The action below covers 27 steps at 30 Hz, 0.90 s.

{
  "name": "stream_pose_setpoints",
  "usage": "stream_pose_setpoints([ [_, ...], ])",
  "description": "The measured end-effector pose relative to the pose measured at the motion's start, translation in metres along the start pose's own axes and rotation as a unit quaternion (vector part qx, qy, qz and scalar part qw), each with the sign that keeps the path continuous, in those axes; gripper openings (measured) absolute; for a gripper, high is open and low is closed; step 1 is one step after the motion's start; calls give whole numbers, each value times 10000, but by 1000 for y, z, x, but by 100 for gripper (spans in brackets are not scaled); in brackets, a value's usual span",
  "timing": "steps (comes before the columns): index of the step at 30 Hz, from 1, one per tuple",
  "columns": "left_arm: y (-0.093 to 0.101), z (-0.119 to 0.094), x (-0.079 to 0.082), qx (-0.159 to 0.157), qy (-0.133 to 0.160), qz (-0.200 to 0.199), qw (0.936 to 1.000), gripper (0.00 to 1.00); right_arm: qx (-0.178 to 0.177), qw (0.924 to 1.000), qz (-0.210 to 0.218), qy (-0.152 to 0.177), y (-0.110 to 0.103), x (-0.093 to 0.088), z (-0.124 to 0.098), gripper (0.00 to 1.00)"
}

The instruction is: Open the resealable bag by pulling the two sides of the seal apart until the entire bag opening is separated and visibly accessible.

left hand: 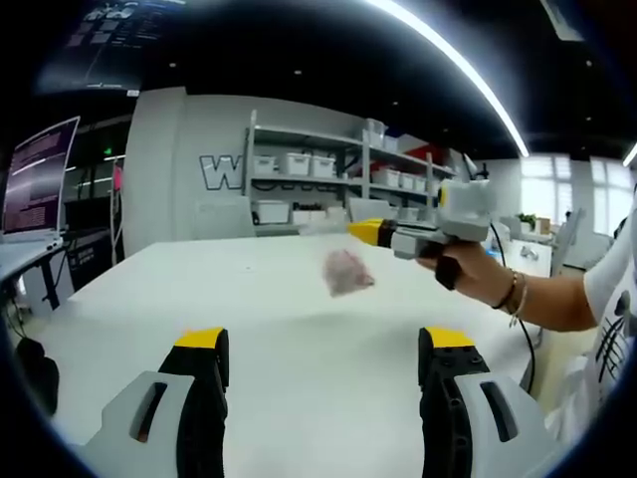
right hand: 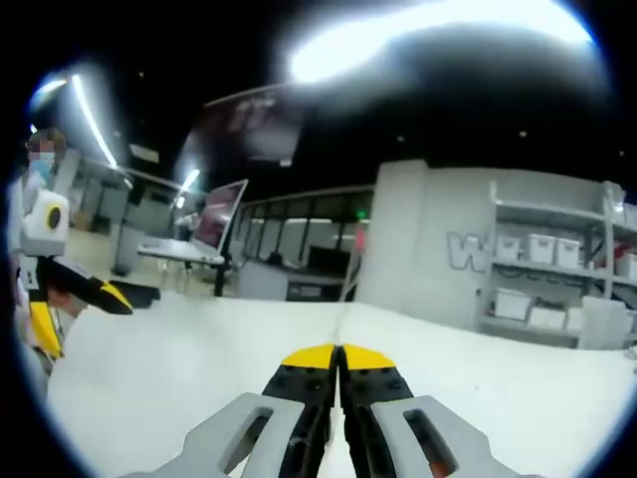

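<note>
A small clear resealable bag with pinkish contents hangs blurred above the white table. Its upper edge reaches the yellow tips of my right gripper, which comes in from the right in a person's hand. In the right gripper view that gripper has its jaws pressed together, and the bag itself is hidden below them. My left gripper stands open over the near part of the table, well short of the bag, with nothing between its fingers. It also appears at the left edge of the right gripper view, jaws spread.
Shelves with white bins line the far wall behind the table. A laptop stands on a desk at the left. The person's forearm with a bracelet reaches in at the right.
</note>
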<state>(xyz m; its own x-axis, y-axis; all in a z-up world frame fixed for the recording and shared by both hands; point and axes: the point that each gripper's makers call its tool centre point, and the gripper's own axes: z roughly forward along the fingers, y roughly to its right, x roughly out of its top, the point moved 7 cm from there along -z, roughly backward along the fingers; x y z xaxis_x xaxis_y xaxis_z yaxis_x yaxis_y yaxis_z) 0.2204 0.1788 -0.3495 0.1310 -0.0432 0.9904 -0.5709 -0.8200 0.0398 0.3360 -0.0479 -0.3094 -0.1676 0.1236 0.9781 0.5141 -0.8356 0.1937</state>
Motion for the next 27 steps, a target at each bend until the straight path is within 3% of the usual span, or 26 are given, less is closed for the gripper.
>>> stream_pose_setpoints([
  [27, 2, 3, -5, -77, -55, -38, 9999, 76, 80, 9996, 236, 148, -21, 1, -45, 0],
])
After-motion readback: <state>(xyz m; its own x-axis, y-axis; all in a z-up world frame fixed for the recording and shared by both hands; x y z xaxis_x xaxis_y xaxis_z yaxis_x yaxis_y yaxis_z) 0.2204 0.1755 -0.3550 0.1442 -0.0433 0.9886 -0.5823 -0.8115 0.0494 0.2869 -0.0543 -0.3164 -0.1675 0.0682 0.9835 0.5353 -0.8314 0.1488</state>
